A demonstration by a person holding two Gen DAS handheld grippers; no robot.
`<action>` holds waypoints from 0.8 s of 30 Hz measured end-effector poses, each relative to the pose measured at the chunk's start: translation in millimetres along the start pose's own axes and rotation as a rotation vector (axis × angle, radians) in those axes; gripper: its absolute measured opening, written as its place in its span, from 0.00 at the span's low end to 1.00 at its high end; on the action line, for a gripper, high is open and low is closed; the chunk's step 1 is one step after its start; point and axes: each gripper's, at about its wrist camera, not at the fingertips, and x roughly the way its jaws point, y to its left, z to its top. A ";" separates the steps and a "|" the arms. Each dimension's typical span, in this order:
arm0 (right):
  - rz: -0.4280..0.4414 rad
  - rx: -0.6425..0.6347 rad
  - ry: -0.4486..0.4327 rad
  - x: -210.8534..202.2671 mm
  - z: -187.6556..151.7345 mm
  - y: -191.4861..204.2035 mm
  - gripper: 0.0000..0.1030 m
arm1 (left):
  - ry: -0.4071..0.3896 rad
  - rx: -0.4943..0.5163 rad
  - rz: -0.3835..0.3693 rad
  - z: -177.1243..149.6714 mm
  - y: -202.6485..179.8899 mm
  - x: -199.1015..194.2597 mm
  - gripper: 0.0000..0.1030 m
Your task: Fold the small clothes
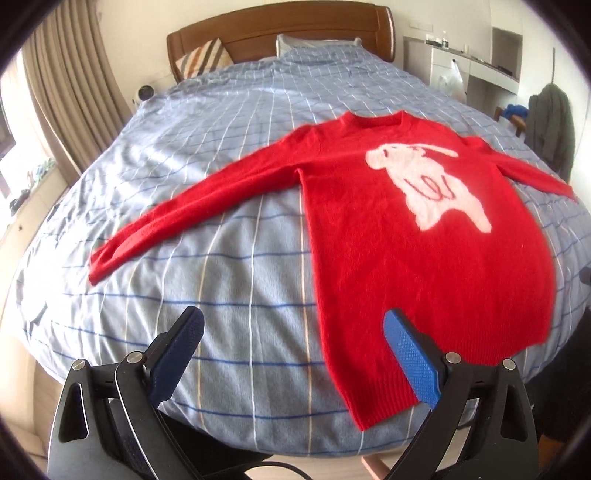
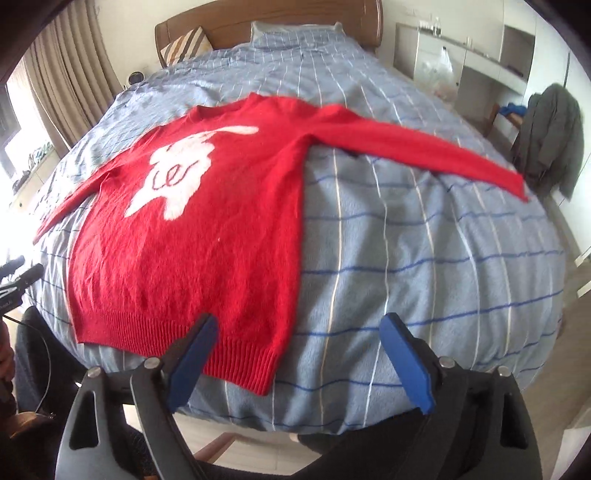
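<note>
Two hand-held grippers, both w/ blue pads spread wide apart and nothing between them. Left hand-held gripper (image 1: 295, 332) hangs over the near edge of the bed (image 1: 221, 288), its right-side pad in front of the red sweater's (image 1: 424, 258) near-left hem corner, not pressing it as far as the view shows; its left-side pad is over bare bedcover. Right hand-held gripper (image 2: 299, 332) mirrors that: left-side pad over the ribbed hem near the sweater's (image 2: 192, 258) near-right corner, other pad over bare cover of the bed (image 2: 424, 266). Sweater lies flat, front up, on the blue checked bedcover, hem toward the near edge, neck toward the far headboard (image 1: 280, 29), both sleeves stretched out to left & right. White animal motif (image 1: 424, 181) on the chest. Farther out: striped cushion (image 1: 201, 59) and pillow (image 1: 317, 44) against the headboard, beige curtains (image 1: 70, 85) at left, white cabinets (image 1: 476, 70) far right, dark jacket (image 2: 550, 136) draped over something at right, exact support unclear.
</note>
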 end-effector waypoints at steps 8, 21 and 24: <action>-0.082 -0.104 -0.139 -6.1 42.6 63.2 0.93 | -0.087 -0.049 0.006 23.9 -13.3 1.6 0.96; -0.165 -0.148 -0.170 2.1 68.7 98.5 0.93 | -0.022 -0.109 0.036 27.2 -13.4 27.0 0.96; -0.173 -0.129 -0.163 5.7 70.4 94.3 0.93 | -0.009 -0.105 0.039 27.2 -14.3 30.0 0.96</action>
